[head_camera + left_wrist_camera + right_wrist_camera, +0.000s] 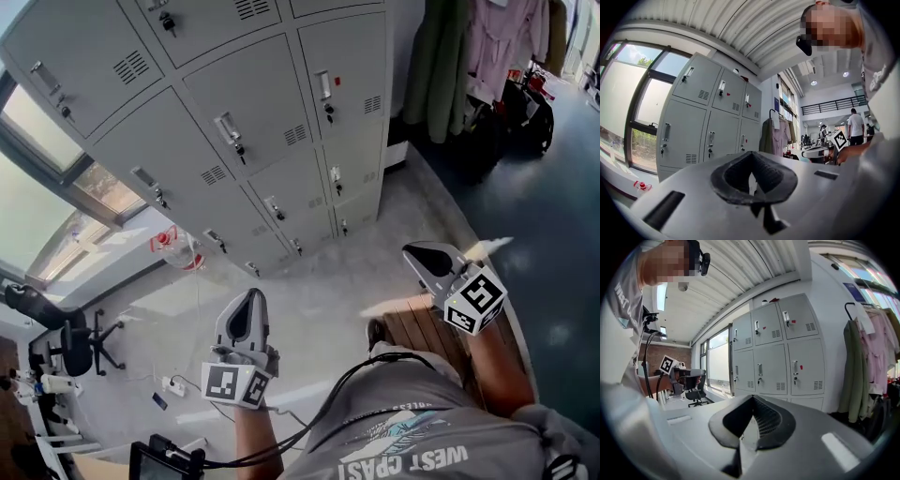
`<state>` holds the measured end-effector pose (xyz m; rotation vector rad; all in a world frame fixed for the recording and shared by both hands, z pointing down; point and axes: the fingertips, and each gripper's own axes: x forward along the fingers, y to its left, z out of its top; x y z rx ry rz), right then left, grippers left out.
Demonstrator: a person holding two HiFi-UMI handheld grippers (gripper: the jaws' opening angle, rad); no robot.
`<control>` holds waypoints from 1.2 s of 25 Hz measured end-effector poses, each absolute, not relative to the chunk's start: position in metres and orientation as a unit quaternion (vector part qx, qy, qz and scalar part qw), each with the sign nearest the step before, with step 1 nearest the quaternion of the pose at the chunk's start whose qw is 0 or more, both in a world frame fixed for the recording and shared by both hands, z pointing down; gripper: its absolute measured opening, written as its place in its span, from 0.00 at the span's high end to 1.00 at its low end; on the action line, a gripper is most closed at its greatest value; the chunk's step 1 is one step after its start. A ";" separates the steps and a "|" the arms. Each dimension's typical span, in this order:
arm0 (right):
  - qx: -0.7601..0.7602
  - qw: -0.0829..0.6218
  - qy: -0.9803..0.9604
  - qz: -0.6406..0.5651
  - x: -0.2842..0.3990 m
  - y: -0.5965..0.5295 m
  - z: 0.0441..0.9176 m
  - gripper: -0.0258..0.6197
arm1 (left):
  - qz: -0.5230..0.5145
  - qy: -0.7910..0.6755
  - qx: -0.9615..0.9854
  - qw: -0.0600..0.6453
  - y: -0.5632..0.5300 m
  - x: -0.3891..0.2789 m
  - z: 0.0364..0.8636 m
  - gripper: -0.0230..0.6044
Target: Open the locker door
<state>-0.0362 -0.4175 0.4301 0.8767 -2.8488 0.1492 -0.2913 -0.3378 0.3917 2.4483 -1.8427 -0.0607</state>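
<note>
Room: pale polished floor, window beside lockers. Locker bank: grey sheet metal, flat rectangular doors, long axis vertical, louvre vents, lever handles w/ keys; all doors closed, fronts facing both claws, well ahead of them. Left claw: clenched, nothing betw. jaws. Right claw: likewise clenched, empty. Garments hang on lockers' other side.

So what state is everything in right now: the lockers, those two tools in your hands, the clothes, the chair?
Locker doors: all shut.
Left tool: shut, holding nothing, not touching any door.
Right tool: shut, holding nothing, not touching any door.
Clothes: hanging up.
Office chair: upright, nobody in it.
</note>
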 end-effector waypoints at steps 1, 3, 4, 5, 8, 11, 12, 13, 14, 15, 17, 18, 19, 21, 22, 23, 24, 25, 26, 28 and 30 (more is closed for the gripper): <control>0.293 0.080 -0.951 0.056 -0.036 -0.433 0.435 0.96 | -0.016 -0.600 0.799 0.040 -0.355 -0.292 0.394 0.95; 0.292 0.087 -0.950 0.075 -0.037 -0.460 0.448 0.96 | -0.013 -0.600 0.799 0.043 -0.384 -0.294 0.394 0.95; 0.288 0.089 -0.950 0.083 -0.040 -0.472 0.454 0.96 | -0.015 -0.601 0.798 0.042 -0.396 -0.296 0.392 0.95; 0.284 0.091 -0.951 0.087 -0.045 -0.485 0.459 0.96 | -0.019 -0.603 0.797 0.038 -0.407 -0.300 0.389 0.95; 0.277 0.098 -0.952 0.082 -0.064 -0.532 0.473 0.96 | -0.027 -0.620 0.784 0.026 -0.436 -0.319 0.390 0.95; 0.294 0.081 -0.948 0.087 -0.089 -0.570 0.483 0.96 | -0.028 -0.628 0.777 0.031 -0.456 -0.346 0.401 0.95; 0.299 0.073 -0.947 0.088 -0.097 -0.579 0.484 0.96 | -0.030 -0.628 0.777 0.029 -0.462 -0.356 0.403 0.95; 0.303 0.068 -0.947 0.086 -0.105 -0.589 0.485 0.96 | -0.031 -0.629 0.776 0.026 -0.470 -0.366 0.405 0.95; 0.307 0.069 -0.946 0.083 -0.113 -0.598 0.486 0.96 | -0.031 -0.630 0.776 0.026 -0.477 -0.376 0.408 0.95; 0.311 0.072 -0.944 0.082 -0.122 -0.605 0.489 0.96 | -0.031 -0.629 0.776 0.029 -0.484 -0.386 0.410 0.95; 0.322 0.080 -0.940 0.087 -0.137 -0.615 0.497 0.96 | -0.033 -0.619 0.784 0.031 -0.496 -0.403 0.413 0.95; 0.326 0.083 -0.938 0.088 -0.144 -0.620 0.502 0.96 | -0.033 -0.613 0.789 0.028 -0.502 -0.410 0.413 0.95; 0.330 0.088 -0.936 0.089 -0.150 -0.626 0.506 0.96 | -0.031 -0.608 0.793 0.025 -0.508 -0.416 0.415 0.95; 0.339 0.096 -0.931 0.093 -0.160 -0.641 0.520 0.96 | -0.027 -0.602 0.798 0.025 -0.520 -0.427 0.421 0.95; 0.344 0.101 -0.929 0.096 -0.164 -0.651 0.530 0.96 | -0.028 -0.599 0.800 0.029 -0.525 -0.431 0.424 0.95; 0.348 0.107 -0.926 0.101 -0.168 -0.661 0.541 0.95 | -0.028 -0.596 0.802 0.033 -0.529 -0.434 0.428 0.95; 0.353 0.115 -0.922 0.107 -0.171 -0.672 0.553 0.94 | -0.027 -0.594 0.803 0.037 -0.532 -0.436 0.431 0.95; 0.359 0.122 -0.918 0.114 -0.173 -0.684 0.567 0.94 | -0.025 -0.592 0.805 0.041 -0.535 -0.438 0.434 0.95; 0.364 0.129 -0.914 0.121 -0.176 -0.696 0.581 0.93 | -0.023 -0.590 0.806 0.043 -0.538 -0.440 0.436 0.95; 0.376 0.144 -0.906 0.135 -0.180 -0.724 0.610 0.90 | -0.017 -0.589 0.807 0.049 -0.544 -0.445 0.441 0.95; 0.382 0.164 -0.897 0.150 -0.184 -0.750 0.645 0.88 | -0.009 -0.591 0.805 0.056 -0.549 -0.448 0.446 0.95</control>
